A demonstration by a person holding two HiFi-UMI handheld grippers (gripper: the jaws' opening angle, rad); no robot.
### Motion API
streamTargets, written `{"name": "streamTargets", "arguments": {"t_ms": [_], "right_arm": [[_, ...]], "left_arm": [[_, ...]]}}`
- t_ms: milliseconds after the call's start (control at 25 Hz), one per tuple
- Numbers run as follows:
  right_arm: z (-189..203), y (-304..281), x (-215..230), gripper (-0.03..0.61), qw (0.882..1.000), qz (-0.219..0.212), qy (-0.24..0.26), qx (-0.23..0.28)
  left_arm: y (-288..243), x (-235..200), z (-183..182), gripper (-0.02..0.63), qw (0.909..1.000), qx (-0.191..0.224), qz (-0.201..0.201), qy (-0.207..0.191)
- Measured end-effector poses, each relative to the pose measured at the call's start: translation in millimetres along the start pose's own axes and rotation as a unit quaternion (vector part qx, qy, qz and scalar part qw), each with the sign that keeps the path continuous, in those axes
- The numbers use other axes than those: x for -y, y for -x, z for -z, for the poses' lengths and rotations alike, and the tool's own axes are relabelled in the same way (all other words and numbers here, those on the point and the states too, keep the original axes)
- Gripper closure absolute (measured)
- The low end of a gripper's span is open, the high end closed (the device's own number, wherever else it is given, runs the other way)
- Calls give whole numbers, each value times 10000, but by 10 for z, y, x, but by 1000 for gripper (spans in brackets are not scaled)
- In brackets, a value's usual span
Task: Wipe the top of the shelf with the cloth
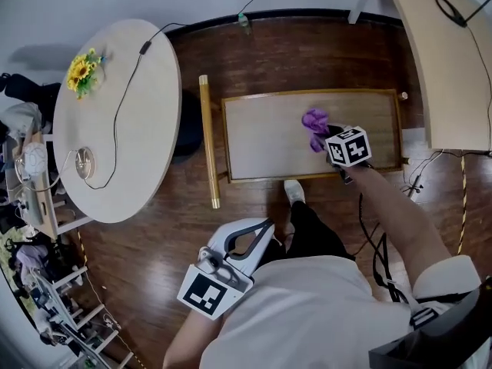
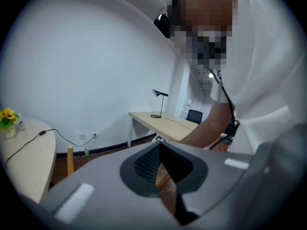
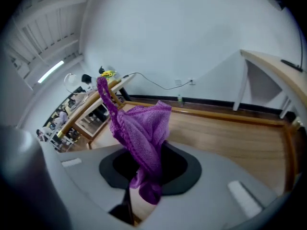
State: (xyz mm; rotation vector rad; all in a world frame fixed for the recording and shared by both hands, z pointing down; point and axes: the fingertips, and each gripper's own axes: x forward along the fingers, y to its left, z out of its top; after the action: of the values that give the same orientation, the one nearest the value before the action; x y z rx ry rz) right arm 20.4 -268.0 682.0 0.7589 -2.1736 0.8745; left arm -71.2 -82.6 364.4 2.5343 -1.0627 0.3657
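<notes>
1. The right claw (image 1: 329,138), on an arm stretched forward, pinches the purple cloth (image 1: 314,121) over the right part of the shelf (image 1: 261,137) top. Whether the cloth touches the wood is unclear.
2. The left claw (image 1: 261,233) sits close by the person's torso, its jaws pressed together on nothing.
3. A round tabletop (image 1: 115,129) bearing sunflowers (image 1: 81,71) stands left of the shelf.
4. Only the left gripper view shows a desk lamp (image 2: 159,102).
</notes>
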Motion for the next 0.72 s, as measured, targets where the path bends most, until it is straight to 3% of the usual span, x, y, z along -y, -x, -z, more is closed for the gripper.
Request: {"name": "streamTargets", "arguments": {"t_ms": [240, 400, 560, 720], "right_arm": [[-200, -781, -1342, 479, 9940, -1092, -31, -86], [-213, -1217, -1908, 479, 9897, -1395, -106, -303], [-78, -1489, -1998, 479, 9900, -1279, -25, -597], [23, -1486, -1704, 479, 9927, -995, -24, -684]], "left_arm": [[259, -66, 100, 595, 9994, -11, -343, 86], [451, -120, 140, 595, 9982, 19, -566, 199], [601, -152, 225, 595, 9968, -33, -728, 334], [615, -156, 281, 595, 9967, -41, -708, 383]]}}
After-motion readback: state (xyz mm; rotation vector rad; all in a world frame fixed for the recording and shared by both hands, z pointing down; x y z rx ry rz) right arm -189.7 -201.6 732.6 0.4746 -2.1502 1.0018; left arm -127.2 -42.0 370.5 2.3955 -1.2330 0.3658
